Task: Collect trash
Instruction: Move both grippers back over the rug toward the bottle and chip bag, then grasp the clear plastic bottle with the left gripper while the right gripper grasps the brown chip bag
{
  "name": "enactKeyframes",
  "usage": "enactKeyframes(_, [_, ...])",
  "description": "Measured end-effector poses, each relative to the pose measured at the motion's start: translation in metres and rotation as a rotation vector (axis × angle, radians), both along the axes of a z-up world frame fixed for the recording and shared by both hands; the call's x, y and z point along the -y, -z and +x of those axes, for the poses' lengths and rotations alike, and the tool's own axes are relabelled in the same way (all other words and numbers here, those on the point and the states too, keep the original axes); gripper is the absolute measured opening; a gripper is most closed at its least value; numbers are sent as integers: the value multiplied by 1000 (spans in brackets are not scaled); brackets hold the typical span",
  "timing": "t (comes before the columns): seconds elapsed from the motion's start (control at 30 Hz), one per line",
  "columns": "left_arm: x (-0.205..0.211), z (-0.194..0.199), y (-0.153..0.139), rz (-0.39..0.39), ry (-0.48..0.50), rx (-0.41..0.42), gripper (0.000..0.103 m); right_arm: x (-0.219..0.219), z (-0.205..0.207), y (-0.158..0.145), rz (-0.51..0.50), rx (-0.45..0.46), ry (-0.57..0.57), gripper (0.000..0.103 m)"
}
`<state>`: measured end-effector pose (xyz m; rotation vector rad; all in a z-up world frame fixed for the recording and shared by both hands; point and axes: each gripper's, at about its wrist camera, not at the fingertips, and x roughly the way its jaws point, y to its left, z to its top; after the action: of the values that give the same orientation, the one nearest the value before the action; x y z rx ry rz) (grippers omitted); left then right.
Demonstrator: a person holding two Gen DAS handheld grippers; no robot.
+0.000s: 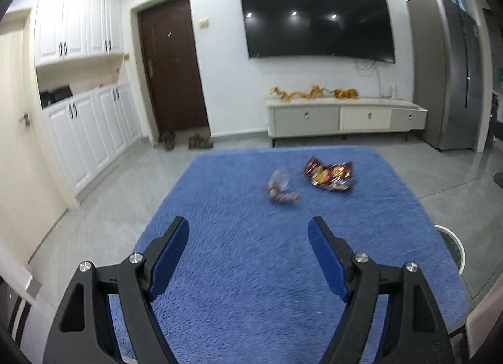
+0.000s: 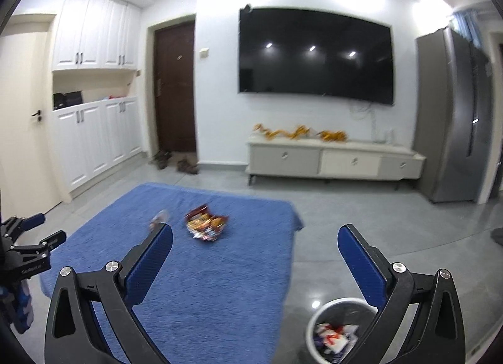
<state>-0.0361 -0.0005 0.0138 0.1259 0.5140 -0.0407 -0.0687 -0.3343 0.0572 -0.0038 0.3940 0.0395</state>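
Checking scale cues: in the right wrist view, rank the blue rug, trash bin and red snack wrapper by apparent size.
1. blue rug
2. trash bin, though partly hidden and nearest the camera
3. red snack wrapper

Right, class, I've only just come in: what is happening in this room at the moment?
A person holding a two-finger tool in each hand is tidying litter off a shaggy blue rug. Both the left tool and the right tool are open and hold nothing. Two pieces are left on the rug: a crumpled red and yellow snack wrapper and a clear crumpled plastic wrapper beside it. A round white waste bin on the grey floor beside the rug already has rubbish in it.
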Motion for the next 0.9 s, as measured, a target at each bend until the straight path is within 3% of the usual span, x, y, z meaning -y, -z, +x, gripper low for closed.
enactKeyframes(0.1, [-11, 22, 9, -18, -10, -39, 84, -10, 28, 17, -12, -47, -33, 103])
enactKeyframes(0.3, [-9, 74, 34, -64, 17, -140, 84, -19, 99, 59, 18, -161, -115, 103])
enactKeyframes(0.67, [17, 209, 89, -98, 38, -302, 84, -34, 250, 135, 178, -341, -234, 102])
enactKeyframes(0.9, [32, 261, 114, -92, 46, -355, 79, -50, 329, 180, 256, -456, -265, 86])
